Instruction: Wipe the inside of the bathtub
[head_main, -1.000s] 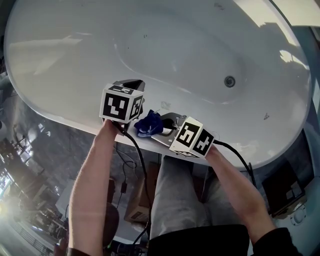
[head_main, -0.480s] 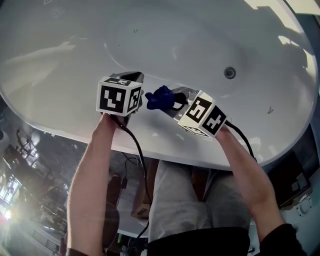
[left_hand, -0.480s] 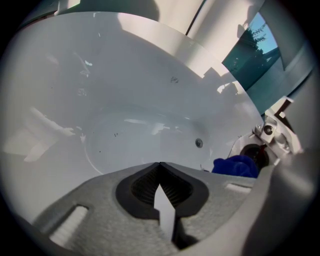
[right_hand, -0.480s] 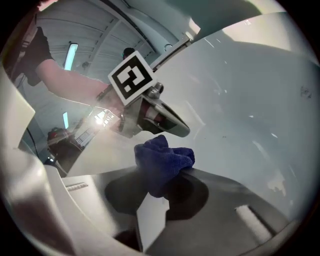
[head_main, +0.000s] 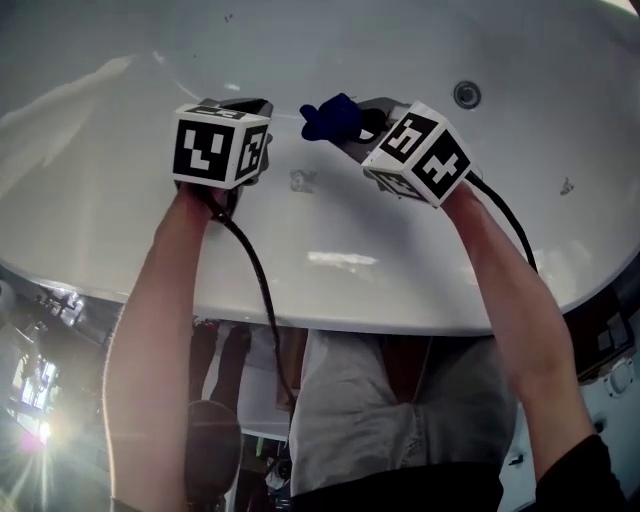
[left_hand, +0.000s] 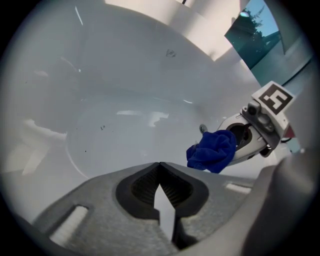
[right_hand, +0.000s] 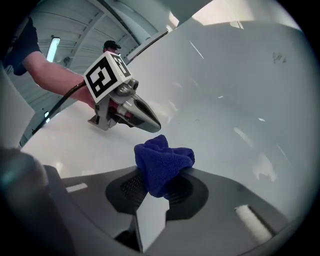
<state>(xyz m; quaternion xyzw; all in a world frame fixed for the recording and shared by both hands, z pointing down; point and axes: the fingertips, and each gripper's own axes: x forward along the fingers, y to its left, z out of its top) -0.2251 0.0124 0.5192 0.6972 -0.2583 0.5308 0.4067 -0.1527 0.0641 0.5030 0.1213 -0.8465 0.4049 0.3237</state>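
The white bathtub (head_main: 330, 260) fills the head view, its rim nearest me and its drain (head_main: 466, 95) at the upper right. My right gripper (head_main: 350, 125) reaches over the rim into the tub, shut on a bunched blue cloth (head_main: 332, 117) that sticks out past its jaws. The same blue cloth (right_hand: 162, 162) shows pinched in the right gripper view, and as a blue cloth (left_hand: 212, 151) hanging from the right gripper in the left gripper view. My left gripper (head_main: 245, 108) hovers beside it on the left over the tub's inner wall, jaws shut on nothing (left_hand: 160, 165).
The tub's smooth basin (left_hand: 130, 115) curves down beyond both grippers, with small dark specks (left_hand: 102, 127) on it. Black cables (head_main: 255, 280) trail back from each gripper over the rim. Below the rim are my legs (head_main: 380, 420) and a cluttered floor (head_main: 40, 360).
Both grippers have moved forward from the tub's rim over into the basin. The right gripper has kept the blue cloth throughout; the left stays shut and empty.
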